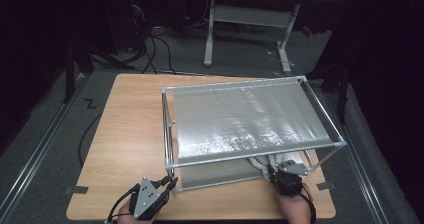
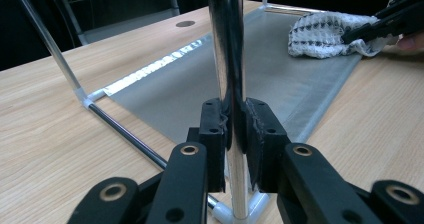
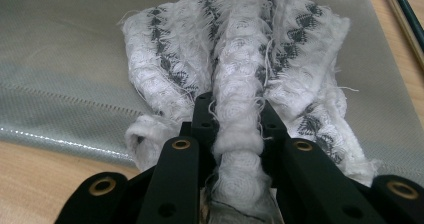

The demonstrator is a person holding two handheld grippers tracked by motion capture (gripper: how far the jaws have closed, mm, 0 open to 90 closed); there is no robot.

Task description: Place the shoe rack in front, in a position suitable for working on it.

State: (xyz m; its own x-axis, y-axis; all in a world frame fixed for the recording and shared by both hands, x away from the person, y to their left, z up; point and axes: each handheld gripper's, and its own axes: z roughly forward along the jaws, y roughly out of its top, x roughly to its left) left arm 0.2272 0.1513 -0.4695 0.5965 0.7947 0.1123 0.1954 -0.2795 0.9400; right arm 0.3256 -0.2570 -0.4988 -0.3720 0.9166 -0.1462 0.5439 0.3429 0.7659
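- We have a two-shelf metal rack (image 1: 320, 116) standing on the table (image 1: 130, 134); our left gripper (image 2: 234, 134) is pinched on its near corner post (image 2: 227, 59), and if that hold slips the rack could slide or tip.
- The white-and-grey cloth (image 3: 235, 69) lies at the near edge of the lower shelf (image 3: 75, 59), bunched in our right gripper (image 3: 235, 134), whose jaws are pressed on a fold; a loose thread might snag.
- The high view hides the cloth under the top shelf (image 1: 245, 116); the right gripper view shows the pinch plainly.
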